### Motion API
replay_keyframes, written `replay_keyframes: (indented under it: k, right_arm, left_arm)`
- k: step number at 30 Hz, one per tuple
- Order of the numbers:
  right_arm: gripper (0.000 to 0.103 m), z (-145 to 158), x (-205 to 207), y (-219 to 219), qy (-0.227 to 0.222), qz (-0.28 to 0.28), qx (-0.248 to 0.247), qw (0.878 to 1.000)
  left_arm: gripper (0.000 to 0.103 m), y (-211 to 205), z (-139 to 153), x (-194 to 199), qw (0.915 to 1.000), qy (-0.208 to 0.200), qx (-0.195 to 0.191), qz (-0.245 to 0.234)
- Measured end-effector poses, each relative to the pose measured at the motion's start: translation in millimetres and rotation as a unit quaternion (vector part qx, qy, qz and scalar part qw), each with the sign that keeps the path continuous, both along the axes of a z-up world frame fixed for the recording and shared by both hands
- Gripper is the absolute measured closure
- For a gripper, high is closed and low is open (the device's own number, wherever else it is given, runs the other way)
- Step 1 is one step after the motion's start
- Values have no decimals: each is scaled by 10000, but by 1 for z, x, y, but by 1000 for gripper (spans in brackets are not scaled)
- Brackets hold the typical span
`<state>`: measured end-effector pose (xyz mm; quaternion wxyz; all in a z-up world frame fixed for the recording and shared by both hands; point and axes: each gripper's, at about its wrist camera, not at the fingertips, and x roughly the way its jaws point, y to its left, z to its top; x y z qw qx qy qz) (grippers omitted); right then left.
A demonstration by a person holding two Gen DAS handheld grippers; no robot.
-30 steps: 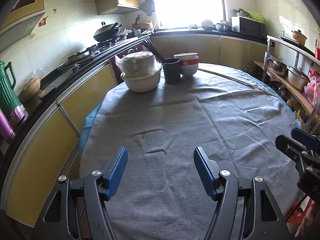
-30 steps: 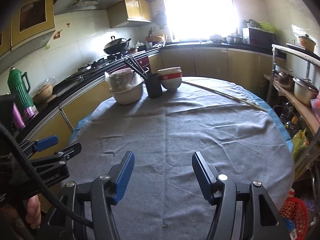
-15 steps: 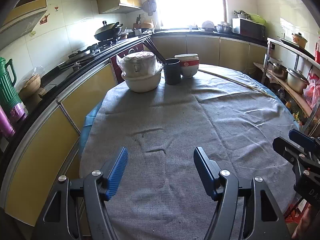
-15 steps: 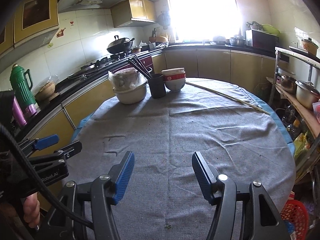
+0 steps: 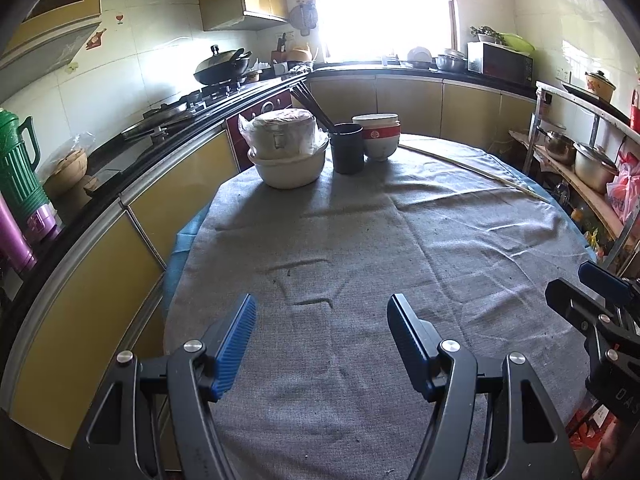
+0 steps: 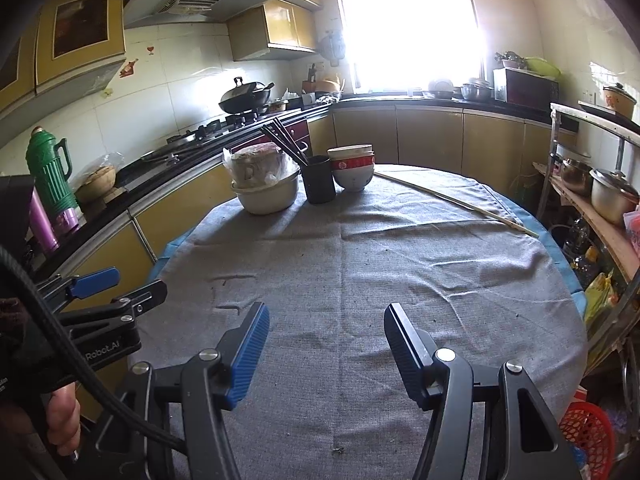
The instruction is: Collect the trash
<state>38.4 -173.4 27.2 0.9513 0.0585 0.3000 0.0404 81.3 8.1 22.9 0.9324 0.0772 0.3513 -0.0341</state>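
My left gripper [image 5: 322, 310] is open and empty above the near part of a round table under a grey cloth [image 5: 400, 240]. My right gripper [image 6: 326, 318] is also open and empty, to the right of the left one; its body shows at the right edge of the left wrist view [image 5: 592, 312]. A small dark speck of debris [image 6: 340, 449] lies on the cloth near the front edge, below the right gripper. A red mesh basket [image 6: 586, 428] stands on the floor at the table's right. No larger piece of trash shows on the cloth.
At the table's far side stand a bagged pot in a cream basin [image 5: 286, 152], a black cup with chopsticks [image 5: 347, 148] and stacked bowls [image 5: 378, 136]. A long thin stick [image 6: 456, 204] lies at the far right. Counter at left, shelf rack with pots [image 6: 600, 196] at right.
Both wrist views have tilted up slightly and drawn a little nearer the table's far side. Both grippers stay open and empty.
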Motion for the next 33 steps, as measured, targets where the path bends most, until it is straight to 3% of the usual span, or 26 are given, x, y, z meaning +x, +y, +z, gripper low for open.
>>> replay_keyframes:
  k: [25, 31, 33]
  right_arm:
    - [39, -5, -11, 4, 71, 30, 23, 10000]
    - [35, -24, 1, -5, 267, -51, 61, 9996]
    - [35, -39, 13, -16, 364, -178, 11, 9992]
  left_arm:
    - [34, -3, -3, -7, 10000, 46, -28, -12]
    - [33, -6, -30, 13, 9988, 431, -206, -129]
    - [25, -4, -46, 30, 9972, 674, -308, -77]
